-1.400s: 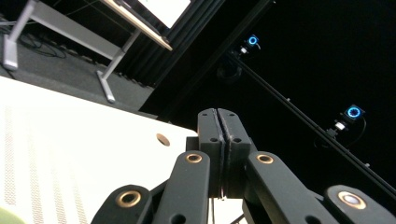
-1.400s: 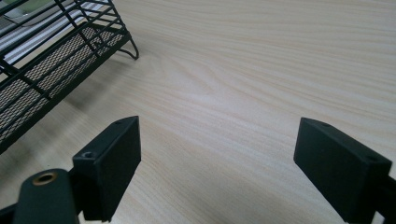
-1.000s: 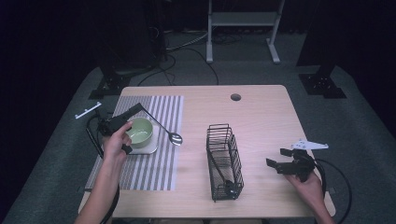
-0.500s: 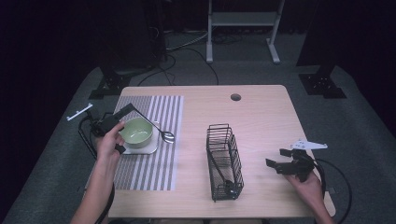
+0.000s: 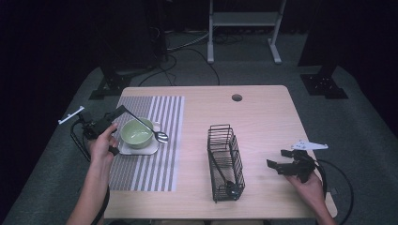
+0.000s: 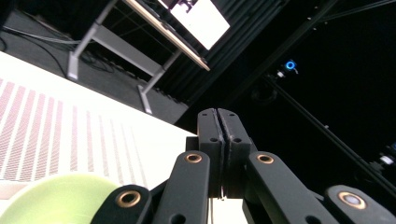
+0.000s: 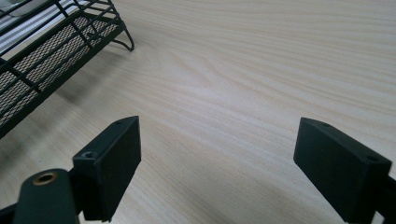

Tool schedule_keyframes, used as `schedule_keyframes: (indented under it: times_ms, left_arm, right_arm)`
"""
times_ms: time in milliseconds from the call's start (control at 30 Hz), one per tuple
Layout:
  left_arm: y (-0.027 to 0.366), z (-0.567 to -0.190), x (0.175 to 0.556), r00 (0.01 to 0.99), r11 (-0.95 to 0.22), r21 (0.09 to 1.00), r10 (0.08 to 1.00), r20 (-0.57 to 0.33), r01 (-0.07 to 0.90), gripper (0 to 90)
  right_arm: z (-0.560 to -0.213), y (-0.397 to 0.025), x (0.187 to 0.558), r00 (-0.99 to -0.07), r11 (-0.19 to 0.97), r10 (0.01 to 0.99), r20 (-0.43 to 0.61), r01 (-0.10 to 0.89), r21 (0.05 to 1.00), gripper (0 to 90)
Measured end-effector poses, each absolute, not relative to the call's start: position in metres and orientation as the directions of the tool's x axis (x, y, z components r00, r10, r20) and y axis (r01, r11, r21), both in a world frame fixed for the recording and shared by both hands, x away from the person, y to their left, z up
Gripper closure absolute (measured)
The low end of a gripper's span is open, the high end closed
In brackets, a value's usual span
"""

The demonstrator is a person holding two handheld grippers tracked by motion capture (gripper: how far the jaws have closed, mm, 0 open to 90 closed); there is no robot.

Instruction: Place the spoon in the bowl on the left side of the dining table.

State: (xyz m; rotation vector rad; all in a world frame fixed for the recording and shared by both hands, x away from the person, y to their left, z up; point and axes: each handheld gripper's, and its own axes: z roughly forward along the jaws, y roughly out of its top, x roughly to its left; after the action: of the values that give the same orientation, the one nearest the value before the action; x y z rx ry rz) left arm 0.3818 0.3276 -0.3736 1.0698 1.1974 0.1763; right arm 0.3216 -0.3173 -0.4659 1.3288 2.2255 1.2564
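Note:
A light green bowl [image 5: 137, 132] stands on a white saucer [image 5: 141, 149] on the striped placemat [image 5: 155, 166]. My left gripper [image 5: 121, 111] is at the bowl's far left, shut on the handle end of a metal spoon [image 5: 162, 137]. The spoon slants over the bowl, with its scoop by the right rim. In the left gripper view the jaws of the left gripper [image 6: 219, 126] are pressed together above the bowl's rim [image 6: 56, 200]. My right gripper [image 5: 281, 159] rests open near the table's right front, empty over bare wood [image 7: 217, 140].
A black wire basket [image 5: 226, 159] stands mid-table with a dark utensil [image 5: 230, 185] lying inside; its corner shows in the right gripper view [image 7: 42, 56]. A cable hole [image 5: 237, 97] sits near the far edge. Stands and cables lie on the floor behind.
My left gripper has drawn back to the left, dragging the spoon with it, so the scoop moved from right of the saucer to the bowl's right rim. The right gripper stayed put.

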Motion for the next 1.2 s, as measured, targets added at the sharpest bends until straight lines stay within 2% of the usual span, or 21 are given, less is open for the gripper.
schedule_keyframes:
  times_ms: [1200]
  left_arm:
    - [0.367, -0.378, 0.375, 0.297, 0.579, 0.740, 0.680, -0.670, 0.343, 89.3]
  right_arm:
    - [-0.467, -0.317, 0.322, -0.552, 0.212, 0.810, 0.195, 0.587, 0.781, 13.9]
